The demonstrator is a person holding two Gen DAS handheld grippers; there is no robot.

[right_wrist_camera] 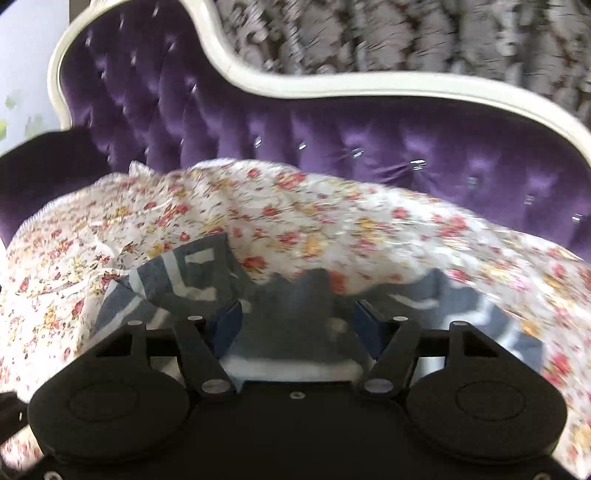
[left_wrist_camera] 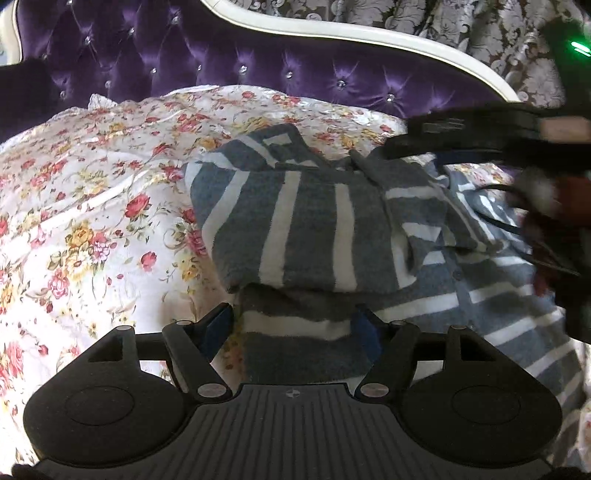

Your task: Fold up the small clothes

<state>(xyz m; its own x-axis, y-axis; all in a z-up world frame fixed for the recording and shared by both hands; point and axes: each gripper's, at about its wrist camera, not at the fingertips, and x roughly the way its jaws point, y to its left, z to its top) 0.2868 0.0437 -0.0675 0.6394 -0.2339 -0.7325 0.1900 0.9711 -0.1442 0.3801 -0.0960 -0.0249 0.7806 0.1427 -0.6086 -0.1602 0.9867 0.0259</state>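
Note:
A small grey garment with white stripes lies partly folded on the floral sheet. My left gripper is open, its fingers either side of the garment's near edge, which lies between them. My right gripper shows in the left wrist view at the upper right, blurred, over the garment's far right part. In the right wrist view my right gripper is open, with the striped garment just under and ahead of it; the view is blurred.
A purple tufted headboard with a white frame stands behind the bed. Patterned curtains hang beyond it. The floral sheet also shows in the right wrist view, spreading left and right.

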